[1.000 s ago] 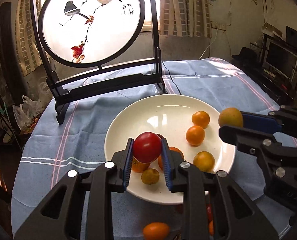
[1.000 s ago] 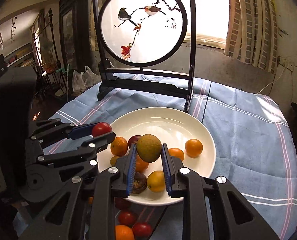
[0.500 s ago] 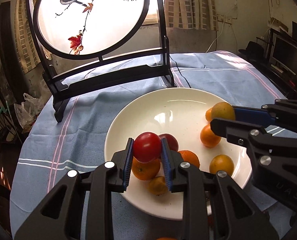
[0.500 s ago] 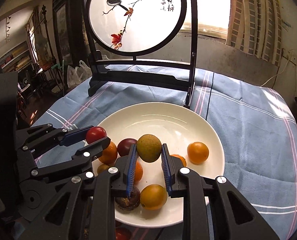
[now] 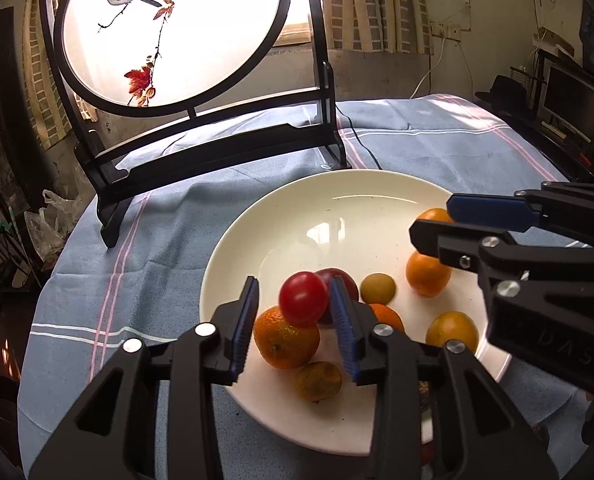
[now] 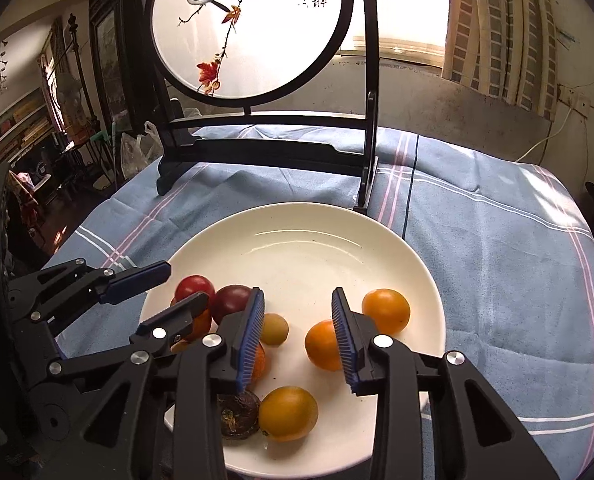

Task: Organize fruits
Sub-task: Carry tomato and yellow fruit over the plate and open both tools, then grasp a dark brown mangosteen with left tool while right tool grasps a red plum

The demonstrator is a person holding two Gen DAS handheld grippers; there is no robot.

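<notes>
The red tomato (image 5: 303,299) sits on top of an orange (image 5: 285,338) at the near left edge of the white plate (image 5: 297,208); half a second ago the left gripper (image 5: 295,322) squeezed it, and now the jaws are opening, so the tomato leans by the right pad with a gap on its left side; the small yellow-green fruit (image 6: 273,329) lies on the plate, just left of the middle; a moment ago the right gripper (image 6: 297,334) held it up, and now its jaws are opening with nothing between them, the fruit just beside the left pad; a dark red fruit (image 6: 233,303) sits behind the tomato; more oranges lie toward the right edge and the near edge of the plate; a dark brown fruit (image 6: 237,416) rests at the near edge; the plate stands on a blue striped cloth (image 6: 497,240); a round bird screen (image 6: 253,28) stands at the far edge of the table.
</notes>
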